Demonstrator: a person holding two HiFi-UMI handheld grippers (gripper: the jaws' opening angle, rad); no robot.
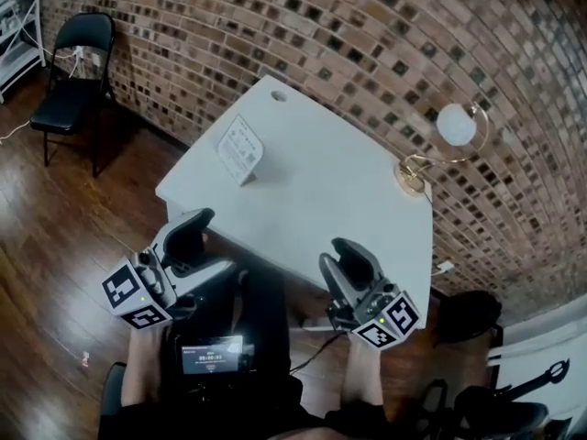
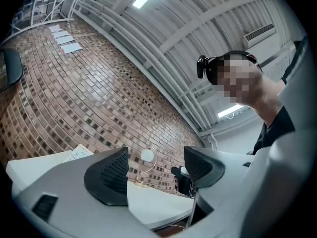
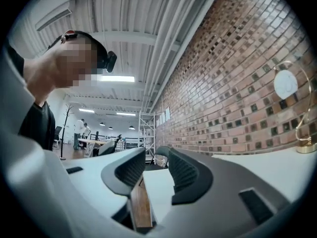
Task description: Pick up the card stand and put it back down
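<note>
The card stand (image 1: 240, 151), a small white tent card with print, stands near the far left edge of the white table (image 1: 330, 200); its top shows at the left gripper view's left (image 2: 78, 152). My left gripper (image 1: 195, 220) hovers at the table's near left corner, open, with nothing between its jaws (image 2: 155, 168). Over the near right edge my right gripper (image 1: 347, 248) is held, also open with an empty gap (image 3: 156, 158). Both are well short of the card stand.
A gold arc lamp with a round white shade (image 1: 438, 149) stands at the table's far right corner by the brick wall (image 1: 367, 35). A black folding chair (image 1: 75, 71) stands on the wooden floor at the far left. A phone mount (image 1: 213, 356) sits at the person's lap.
</note>
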